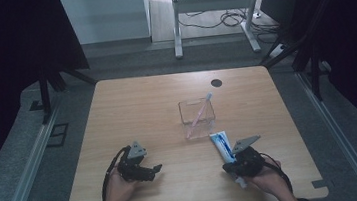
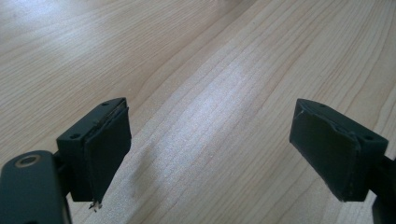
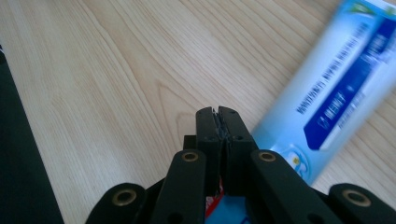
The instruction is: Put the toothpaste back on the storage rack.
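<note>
Lying beside the closed, empty right tongs: blue toothpaste tube, print unreadable; left tongs wide open.

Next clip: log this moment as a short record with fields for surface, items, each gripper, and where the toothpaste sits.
surface: wooden table
items: toothpaste tube; clear container with a toothbrush leaning inside it
left gripper: jaws wide open, nothing between them, low over bare wood
right gripper: jaws shut together, nothing visibly clamped at their tips
toothpaste position: lying flat, just in front of the container on the person's side, beside and partly beneath the right gripper
contact with tube: cannot tell
</note>
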Action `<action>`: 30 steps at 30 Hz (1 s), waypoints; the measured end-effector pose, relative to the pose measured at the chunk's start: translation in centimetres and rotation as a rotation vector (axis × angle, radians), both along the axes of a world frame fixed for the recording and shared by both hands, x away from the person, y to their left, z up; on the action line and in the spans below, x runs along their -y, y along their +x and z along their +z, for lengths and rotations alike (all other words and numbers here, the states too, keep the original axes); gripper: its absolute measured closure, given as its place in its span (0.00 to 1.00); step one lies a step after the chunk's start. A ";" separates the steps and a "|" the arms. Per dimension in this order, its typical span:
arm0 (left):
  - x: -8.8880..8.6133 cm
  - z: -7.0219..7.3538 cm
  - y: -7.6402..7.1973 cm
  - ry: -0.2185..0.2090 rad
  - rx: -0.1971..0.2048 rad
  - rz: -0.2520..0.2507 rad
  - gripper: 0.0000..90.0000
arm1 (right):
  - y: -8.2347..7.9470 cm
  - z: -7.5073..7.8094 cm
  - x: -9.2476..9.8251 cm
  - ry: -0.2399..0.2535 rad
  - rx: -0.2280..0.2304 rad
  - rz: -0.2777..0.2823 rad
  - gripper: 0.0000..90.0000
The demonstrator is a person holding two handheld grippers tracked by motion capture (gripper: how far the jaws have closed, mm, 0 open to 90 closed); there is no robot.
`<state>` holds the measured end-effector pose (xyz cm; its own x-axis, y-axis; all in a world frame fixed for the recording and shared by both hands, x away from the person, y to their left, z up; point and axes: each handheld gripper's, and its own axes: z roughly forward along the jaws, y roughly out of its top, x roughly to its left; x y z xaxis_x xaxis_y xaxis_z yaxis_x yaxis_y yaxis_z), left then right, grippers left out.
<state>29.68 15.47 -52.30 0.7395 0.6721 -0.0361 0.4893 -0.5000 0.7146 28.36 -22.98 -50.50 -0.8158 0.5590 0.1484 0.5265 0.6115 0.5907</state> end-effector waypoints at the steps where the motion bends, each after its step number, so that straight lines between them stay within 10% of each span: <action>1: 0.0 0.0 0.0 0.000 0.000 0.000 0.14 | 0.0 0.0 0.2 -0.001 0.000 -0.004 0.98; 23: 0.0 0.1 0.1 0.002 0.001 0.003 0.14 | -0.1 1.6 3.6 -0.033 0.028 -0.017 0.92; 30: -0.1 0.0 0.1 0.003 -0.001 0.002 0.14 | 1.1 3.2 3.8 -0.128 0.034 -0.024 0.80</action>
<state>29.75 15.53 -52.28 0.7384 0.6735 -0.0348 0.4907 -0.5011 0.7128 29.43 -26.76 -47.34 -0.8051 0.5913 0.0471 0.5231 0.6702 0.5265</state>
